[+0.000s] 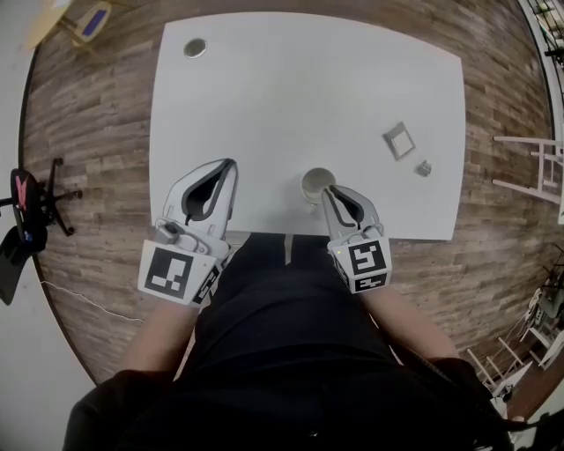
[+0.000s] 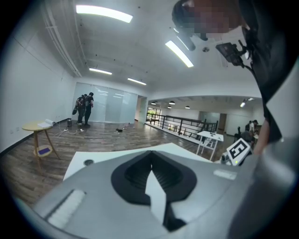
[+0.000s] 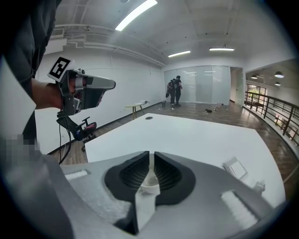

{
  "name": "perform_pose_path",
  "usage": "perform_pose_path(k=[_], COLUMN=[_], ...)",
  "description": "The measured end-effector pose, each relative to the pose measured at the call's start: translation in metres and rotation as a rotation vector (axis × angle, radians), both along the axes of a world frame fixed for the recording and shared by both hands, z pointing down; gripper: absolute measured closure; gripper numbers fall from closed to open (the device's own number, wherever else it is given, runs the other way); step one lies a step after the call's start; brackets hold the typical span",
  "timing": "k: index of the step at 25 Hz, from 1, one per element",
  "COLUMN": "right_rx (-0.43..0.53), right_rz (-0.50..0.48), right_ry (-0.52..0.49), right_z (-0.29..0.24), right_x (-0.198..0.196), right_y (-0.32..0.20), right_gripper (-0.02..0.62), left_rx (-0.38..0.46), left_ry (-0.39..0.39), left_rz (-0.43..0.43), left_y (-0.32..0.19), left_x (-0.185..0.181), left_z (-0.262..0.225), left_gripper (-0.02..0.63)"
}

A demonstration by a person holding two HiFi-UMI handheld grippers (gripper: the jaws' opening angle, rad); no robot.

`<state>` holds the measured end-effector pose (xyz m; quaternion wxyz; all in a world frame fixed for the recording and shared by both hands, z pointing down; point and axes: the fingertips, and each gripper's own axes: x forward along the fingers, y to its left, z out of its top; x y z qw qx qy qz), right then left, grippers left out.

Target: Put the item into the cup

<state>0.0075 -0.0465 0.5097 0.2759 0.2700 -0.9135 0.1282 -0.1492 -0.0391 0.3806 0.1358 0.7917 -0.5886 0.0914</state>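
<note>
A white cup stands near the front edge of the white table. My right gripper has its jaws closed on the cup's right wall; in the right gripper view the cup's rim shows in the narrow slit between the jaws of the right gripper. A flat grey square piece and a small grey item lie apart to the right of the cup. My left gripper hovers over the table's front left, shut and empty, its tips meeting in the left gripper view.
A round grey disc lies at the table's far left corner. An office chair stands on the wooden floor at left, a small wooden side table at far left, and a white frame at right.
</note>
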Motion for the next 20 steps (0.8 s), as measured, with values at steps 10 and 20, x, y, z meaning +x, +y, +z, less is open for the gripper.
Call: perform_pose_path(k=[10, 20], right_rx=[0.060, 0.115], right_rz=[0.049, 0.090], right_ry=[-0.026, -0.042], right_z=[-0.022, -0.038], right_x=[0.010, 0.018], right_y=[-0.013, -0.028], right_gripper=[0.560, 0.560], left_rx=[0.049, 0.098], left_ry=[-0.007, 0.011], left_rz=[0.019, 0.009], left_y=[-0.001, -0.010], left_x=[0.006, 0.007], left_z=[-0.013, -0.034], left_gripper=[0.607, 0.607])
